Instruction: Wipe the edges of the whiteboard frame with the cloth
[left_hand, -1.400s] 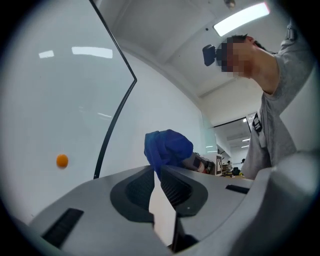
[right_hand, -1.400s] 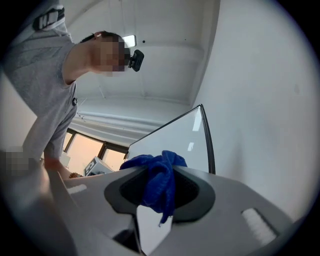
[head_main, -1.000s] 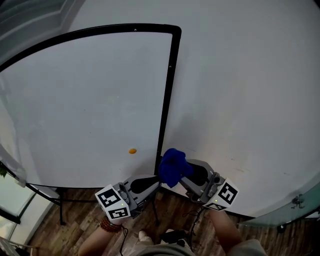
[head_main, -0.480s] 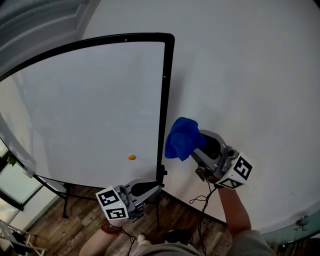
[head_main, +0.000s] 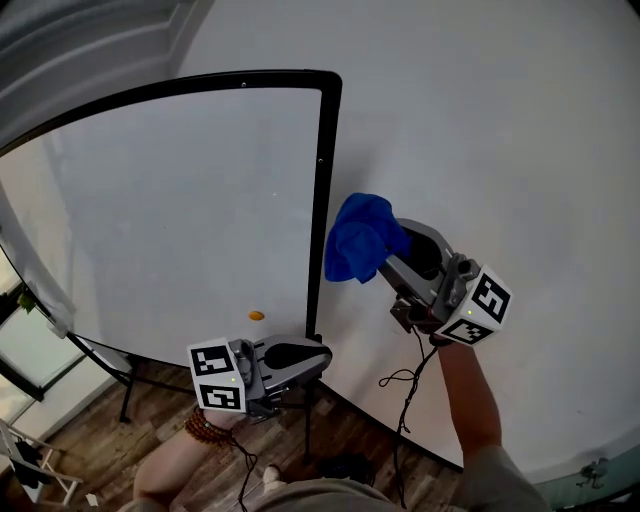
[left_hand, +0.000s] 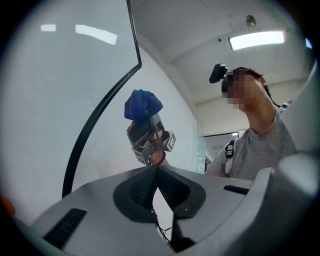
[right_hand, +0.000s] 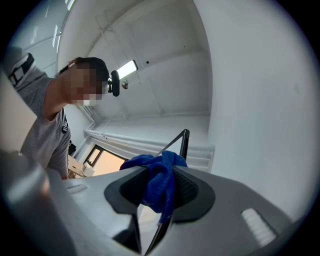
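The right hand-held gripper (head_main: 388, 252) pinches the cloth (head_main: 358, 238) beside the whiteboard frame (head_main: 318, 200). The left hand-held gripper (head_main: 322, 355) is lower; jaws pressed together.

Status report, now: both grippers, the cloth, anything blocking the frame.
Right gripper shut on blue cloth. Left gripper shut, empty. Cloth beside whiteboard frame, right edge, contact unclear. Nothing blocking the edge.

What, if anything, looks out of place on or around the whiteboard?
Only a small orange spot on the whiteboard, near its lower right corner; magnet or mark, I cannot tell. The black frame looks intact, and the blue cloth sits bunched in the right gripper.
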